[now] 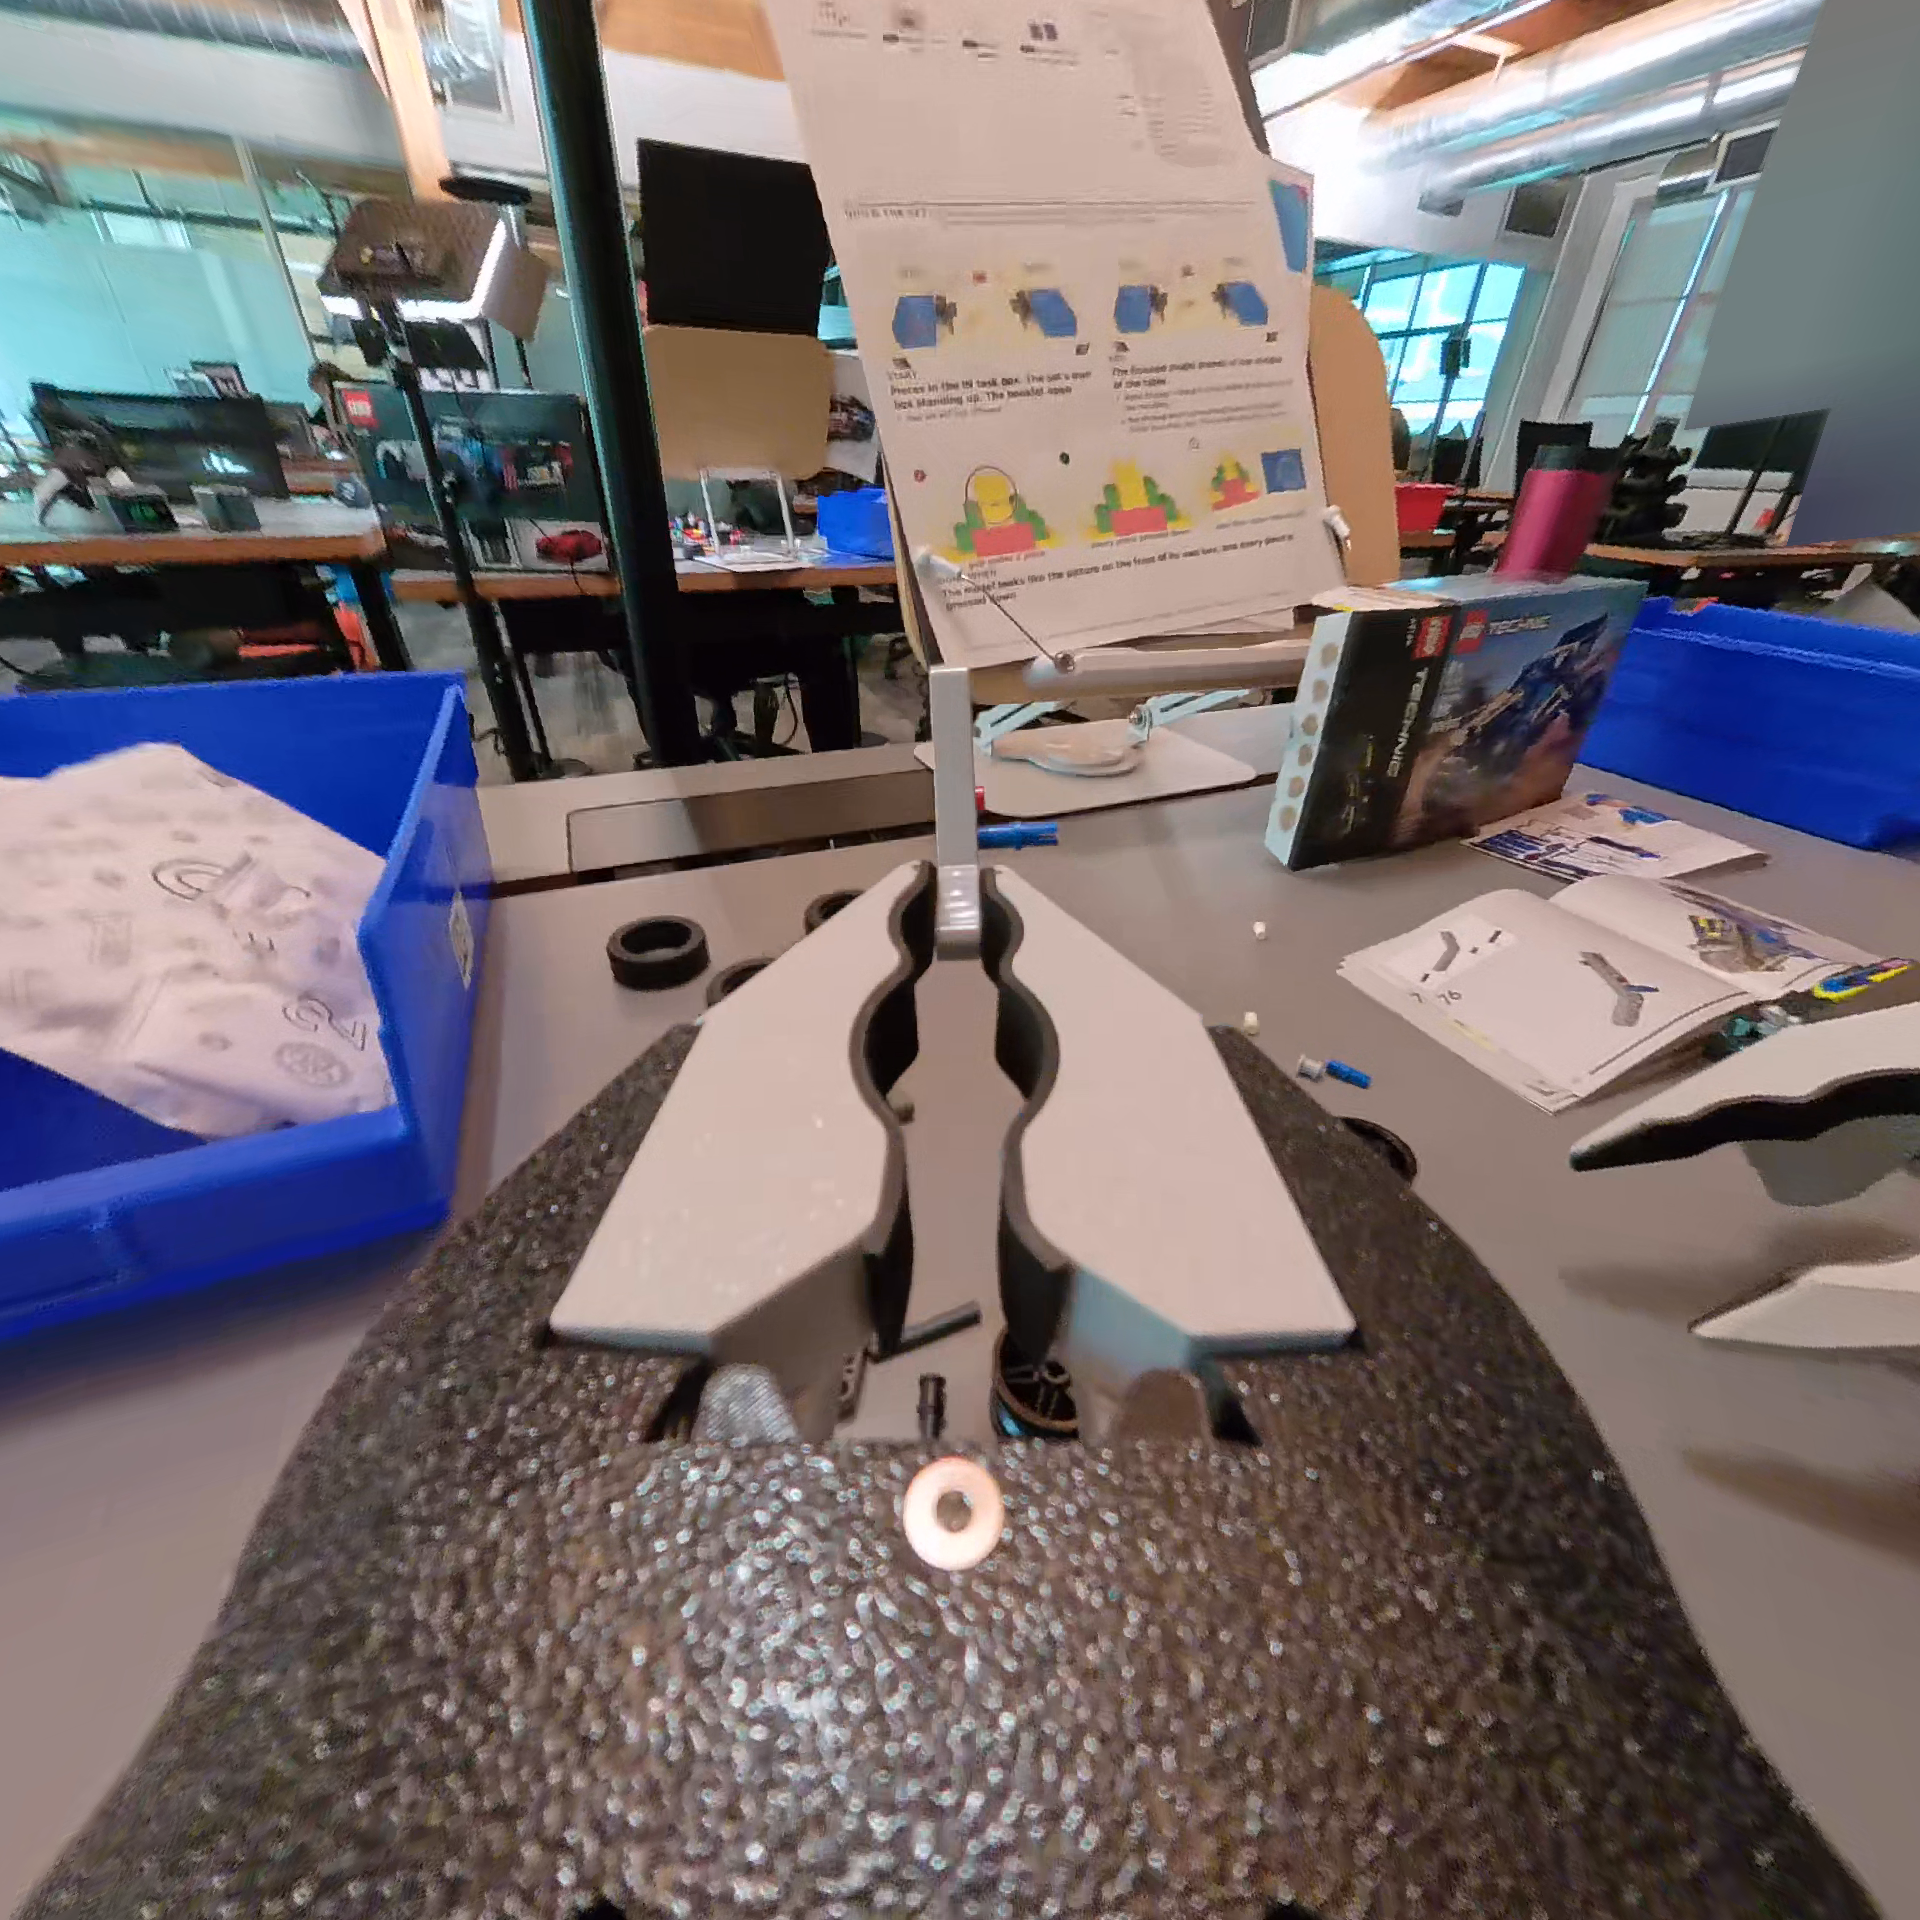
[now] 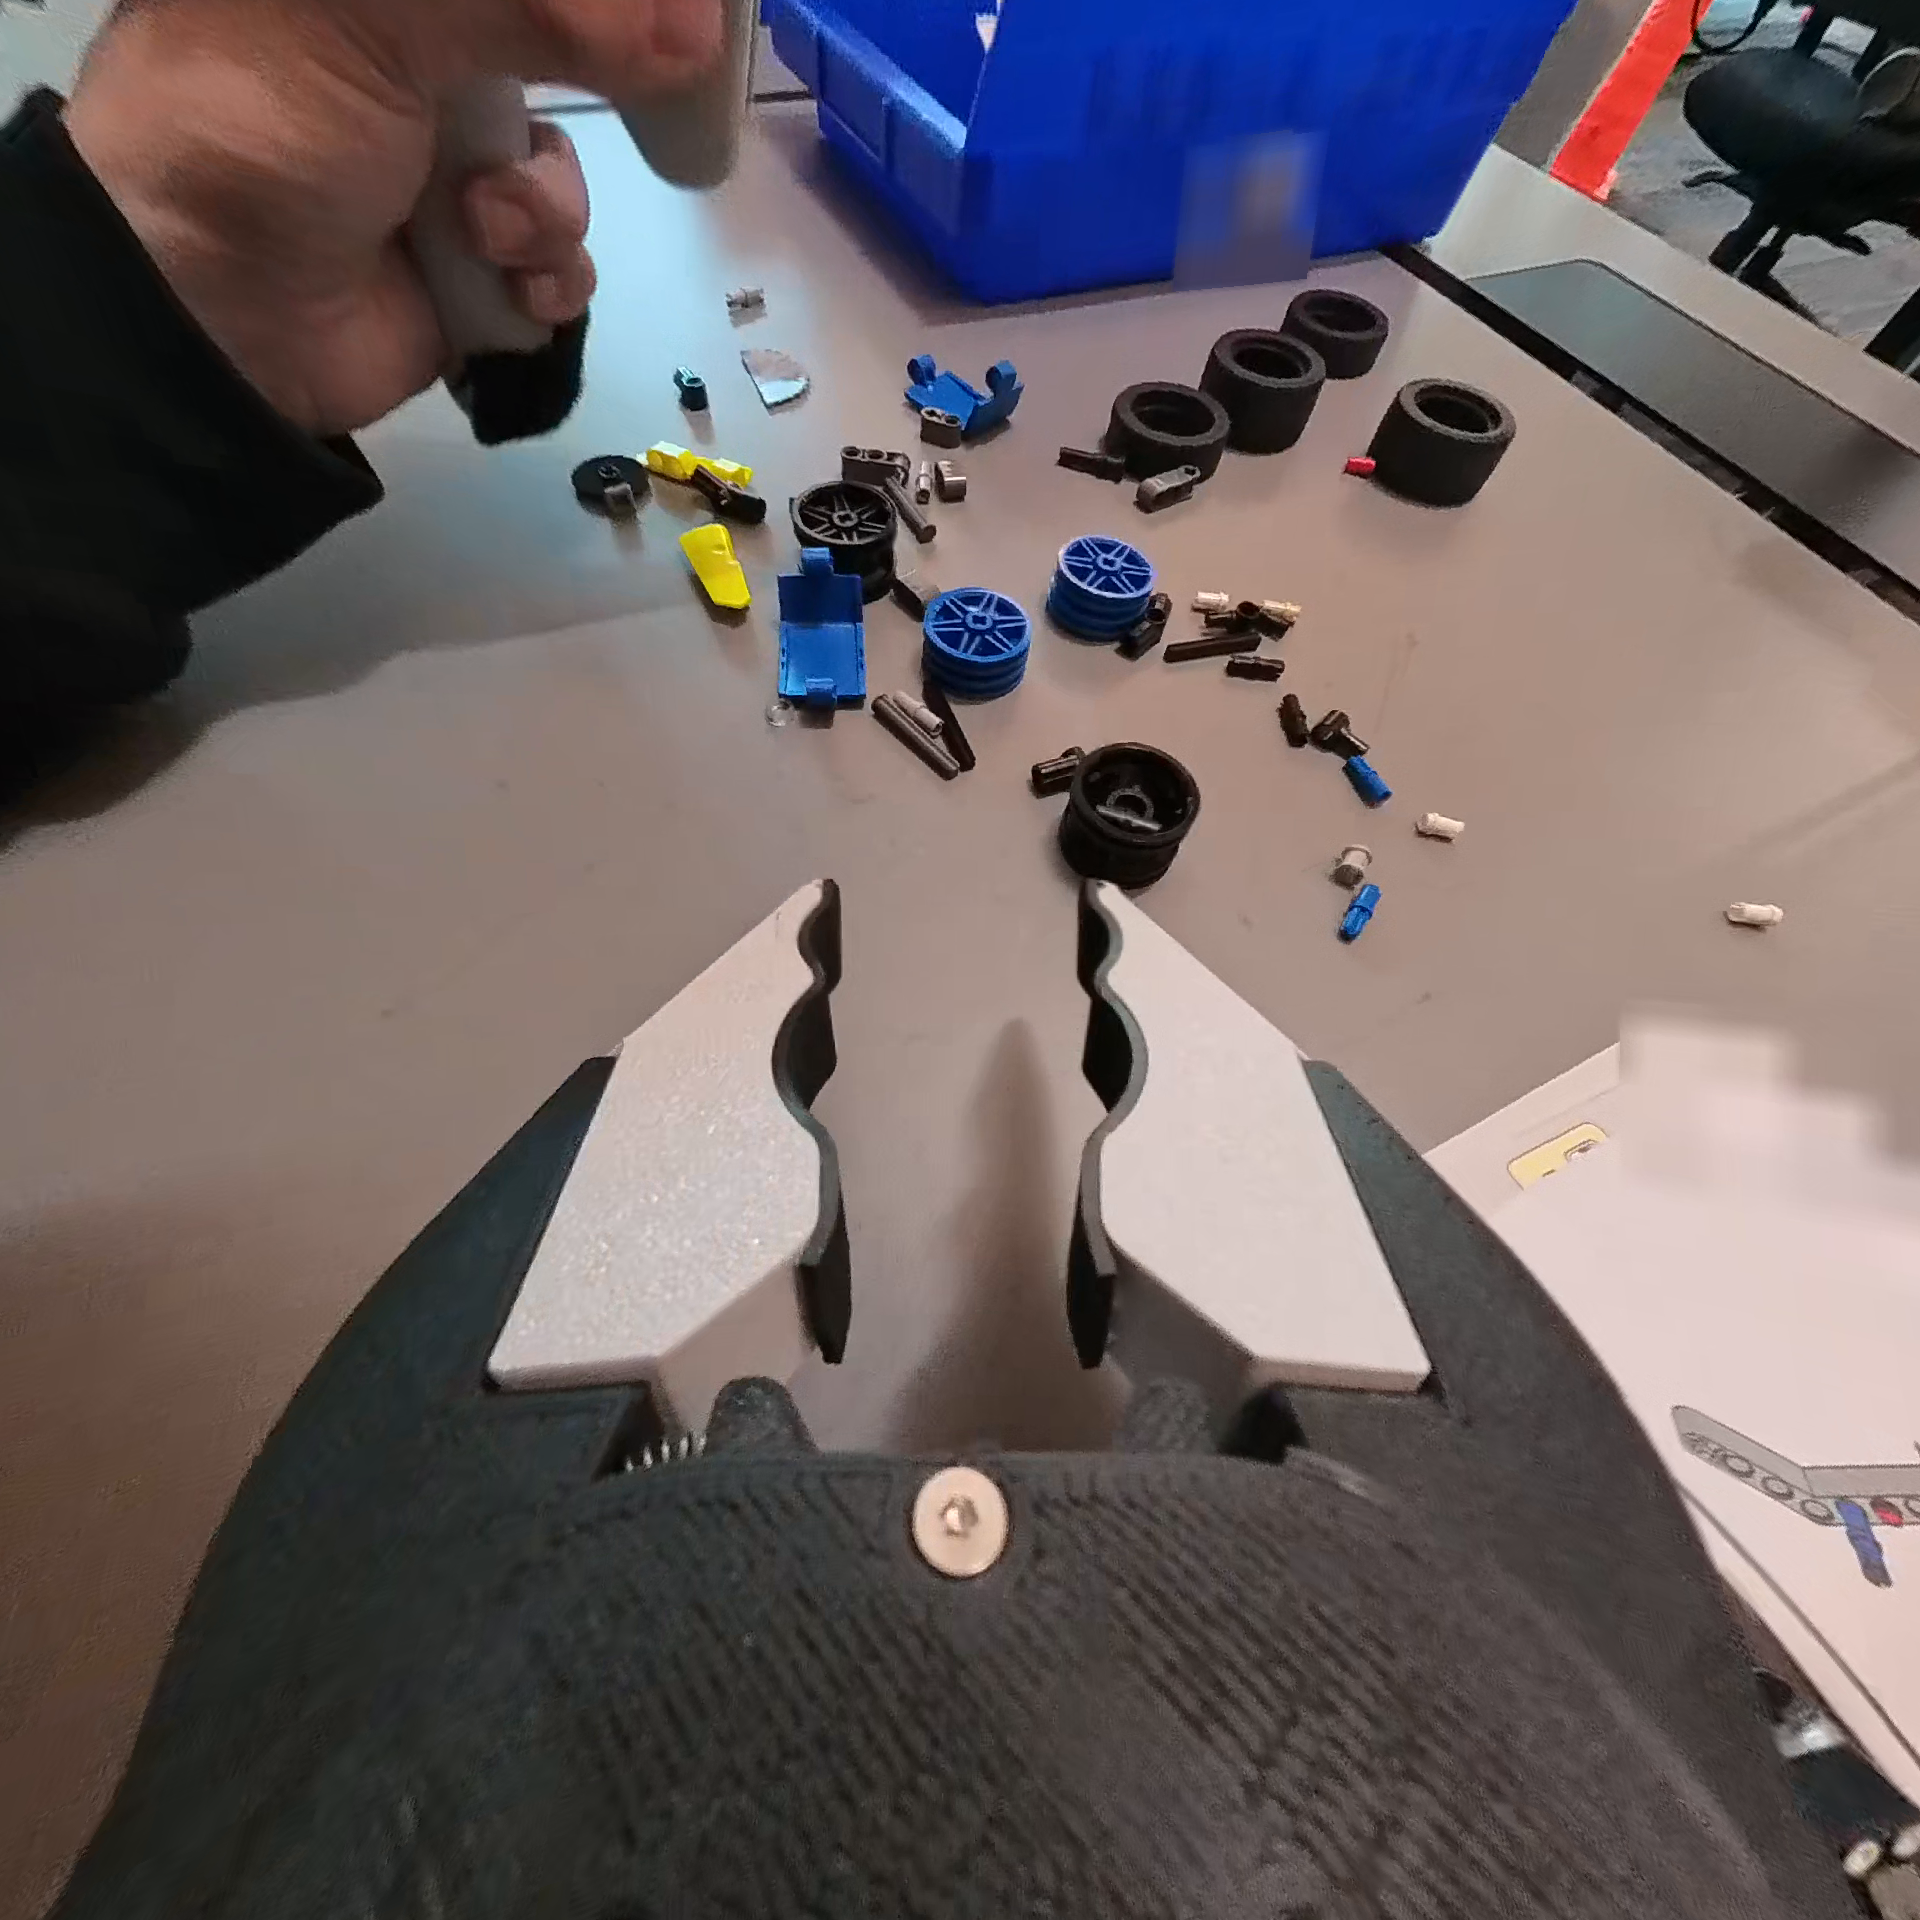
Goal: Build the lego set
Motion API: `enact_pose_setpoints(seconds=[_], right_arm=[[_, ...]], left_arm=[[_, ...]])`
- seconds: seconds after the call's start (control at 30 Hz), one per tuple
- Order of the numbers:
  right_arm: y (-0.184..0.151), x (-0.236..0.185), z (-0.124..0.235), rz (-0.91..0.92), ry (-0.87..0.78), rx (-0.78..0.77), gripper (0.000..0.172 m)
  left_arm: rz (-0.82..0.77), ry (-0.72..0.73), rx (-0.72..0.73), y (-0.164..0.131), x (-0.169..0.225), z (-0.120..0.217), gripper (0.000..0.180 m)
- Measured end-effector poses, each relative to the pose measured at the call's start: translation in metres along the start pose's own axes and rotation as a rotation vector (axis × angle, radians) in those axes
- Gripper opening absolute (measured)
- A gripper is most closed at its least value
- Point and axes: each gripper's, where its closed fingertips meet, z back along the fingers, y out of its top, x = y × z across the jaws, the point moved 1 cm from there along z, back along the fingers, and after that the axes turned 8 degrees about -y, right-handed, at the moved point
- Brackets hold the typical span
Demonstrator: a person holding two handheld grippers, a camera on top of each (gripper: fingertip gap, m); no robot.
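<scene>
Left claw (image 1: 958,894) closed on a long flat light-grey plastic beam (image 1: 954,769), gripped at its lower end; the beam stands upright past the fingertips, above the grey surface (image 1: 1195,935). Right claw (image 2: 958,904) wide open, nothing in it, over bare surface; a black plastic wheel rim (image 2: 1130,812) lies just beyond its right fingertip (image 2: 1101,914).
</scene>
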Motion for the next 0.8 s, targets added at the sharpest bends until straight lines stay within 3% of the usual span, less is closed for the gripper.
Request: enact_pose_setpoints(seconds=[0.3, 0.47, 0.6, 0.73, 0.8], right_arm=[[-0.003, -0.008, -0.018, 0.103, 0.001, -0.06, 0.032], [-0.002, -0.004, -0.039, 0.242, -0.037, -0.085, 0.025], [-0.008, -0.011, -0.044, 0.312, 0.004, -0.114, 0.021], [-0.012, -0.018, -0.043, 0.353, 0.038, -0.123, 0.0], [-0.012, -0.018, -0.043, 0.336, 0.047, -0.129, 0.0]], left_arm=[[0.13, 0.044, 0.054, 0.021, -0.019, -0.004, 0.005], [0.04, 0.053, 0.061, -0.002, 0.001, 0.005, 0.005], [-0.038, 0.058, 0.079, 0.001, 0.011, 0.006, 0.005], [-0.108, 0.039, 0.075, 0.003, 0.023, 0.0, 0.005], [-0.135, 0.057, 0.047, 0.0, 0.022, -0.002, 0.005]])
